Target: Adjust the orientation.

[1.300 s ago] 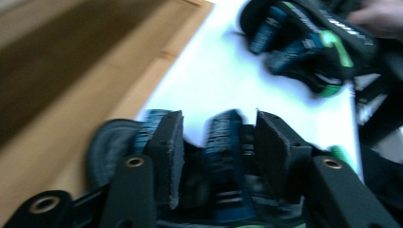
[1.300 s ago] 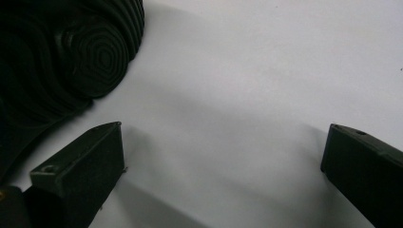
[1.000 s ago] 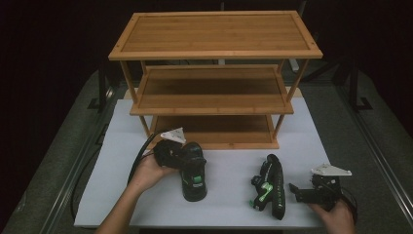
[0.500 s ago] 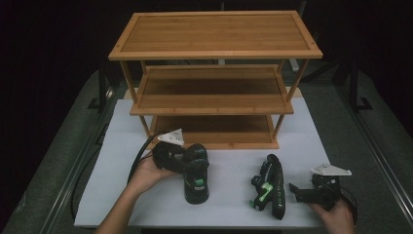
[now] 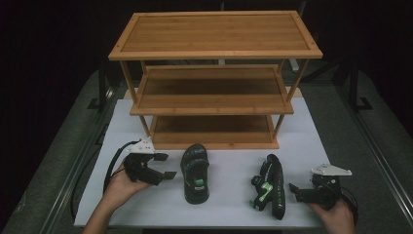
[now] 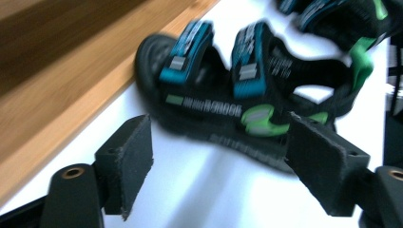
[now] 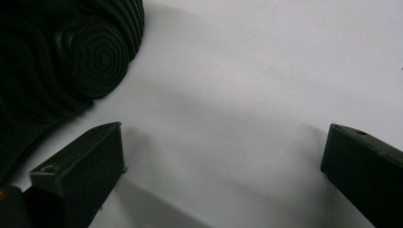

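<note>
Black-soled, the upright sandal [image 5: 195, 174] lies just beside the left claw [image 5: 165, 166], heel toward the counter's [image 5: 311, 131] near edge. Both claws gape empty; the right claw [image 5: 295, 191] sits just beside the tipped sandal [image 5: 269, 187].

The right tool [image 7: 223, 175] hung over the white counter [image 7: 247, 80], jaws spread wide; a sandal's ridged black sole [image 7: 66, 52] lay at upper left

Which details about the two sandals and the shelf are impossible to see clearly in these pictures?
- Left sandal: the writing on its side strap, blurred by motion in the left gripper view.
- Right sandal: it lies on its side in the high view, so its far side is hidden; in the right gripper view the frame edge cuts off its sole.
- Wooden shelf: the back of the bottom level lies in shadow under the middle board.
</note>
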{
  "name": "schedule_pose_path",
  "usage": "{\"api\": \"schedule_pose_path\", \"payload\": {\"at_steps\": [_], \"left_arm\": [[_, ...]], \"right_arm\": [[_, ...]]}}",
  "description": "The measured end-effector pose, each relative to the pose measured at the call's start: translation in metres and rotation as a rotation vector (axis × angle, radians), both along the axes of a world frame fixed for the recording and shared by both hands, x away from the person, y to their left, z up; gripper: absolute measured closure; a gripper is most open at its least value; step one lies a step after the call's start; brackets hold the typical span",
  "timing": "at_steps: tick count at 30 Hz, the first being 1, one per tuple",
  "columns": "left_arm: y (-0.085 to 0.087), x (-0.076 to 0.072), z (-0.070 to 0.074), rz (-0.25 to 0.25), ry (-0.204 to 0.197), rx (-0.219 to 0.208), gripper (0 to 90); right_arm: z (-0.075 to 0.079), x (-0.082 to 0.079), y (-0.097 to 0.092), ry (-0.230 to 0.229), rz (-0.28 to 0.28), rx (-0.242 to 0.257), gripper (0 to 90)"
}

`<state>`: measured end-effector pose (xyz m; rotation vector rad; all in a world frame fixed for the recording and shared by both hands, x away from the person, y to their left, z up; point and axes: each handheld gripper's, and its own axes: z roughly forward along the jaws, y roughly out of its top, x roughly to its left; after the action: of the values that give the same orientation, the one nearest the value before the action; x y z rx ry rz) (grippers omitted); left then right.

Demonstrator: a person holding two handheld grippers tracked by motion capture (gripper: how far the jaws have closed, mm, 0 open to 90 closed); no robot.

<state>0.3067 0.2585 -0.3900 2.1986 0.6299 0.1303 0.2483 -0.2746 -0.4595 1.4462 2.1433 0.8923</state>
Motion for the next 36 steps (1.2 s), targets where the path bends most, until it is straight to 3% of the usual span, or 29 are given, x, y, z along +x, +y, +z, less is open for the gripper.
{"api": "schedule_pose_path", "payload": {"at_steps": [6, 12, 13, 15, 17, 18, 21, 26, 32, 36], "left_arm": [[0.021, -0.014, -0.015, 0.086, -0.001, 0.041, 15.9], [0.038, -0.023, -0.031, 0.173, -0.008, 0.133, 6.1], [0.04, -0.024, -0.035, 0.186, 0.0, 0.146, 0.1], [0.045, -0.025, -0.043, 0.216, -0.003, 0.168, 0.0], [0.048, -0.026, -0.052, 0.253, -0.016, 0.19, 0.0], [0.048, -0.026, -0.056, 0.259, -0.022, 0.197, 0.0], [0.054, -0.029, -0.063, 0.256, -0.048, 0.145, 0.0], [0.054, -0.029, -0.063, 0.254, -0.046, 0.15, 0.0], [0.054, -0.029, -0.063, 0.255, -0.048, 0.15, 0.0], [0.054, -0.029, -0.063, 0.254, -0.048, 0.148, 0.0]], "right_arm": [[0.0, 0.0, 0.0, -0.003, -0.001, 0.002, 0.0], [0.0, 0.0, 0.0, -0.002, -0.001, -0.002, 0.0], [0.0, 0.0, 0.0, -0.002, -0.001, -0.001, 0.8], [0.001, -0.001, 0.0, -0.001, -0.004, -0.002, 3.5], [0.005, -0.004, -0.001, -0.004, 0.001, -0.002, 16.3], [0.007, -0.007, -0.003, -0.006, 0.016, 0.012, 27.5], [0.015, -0.011, -0.006, -0.03, 0.037, 0.038, 49.9], [0.035, -0.016, -0.002, -0.067, 0.1, 0.055, 87.9], [0.057, -0.016, 0.005, -0.061, 0.219, 0.13, 89.7], [0.073, -0.013, 0.012, -0.086, 0.305, 0.191, 89.7]]}}
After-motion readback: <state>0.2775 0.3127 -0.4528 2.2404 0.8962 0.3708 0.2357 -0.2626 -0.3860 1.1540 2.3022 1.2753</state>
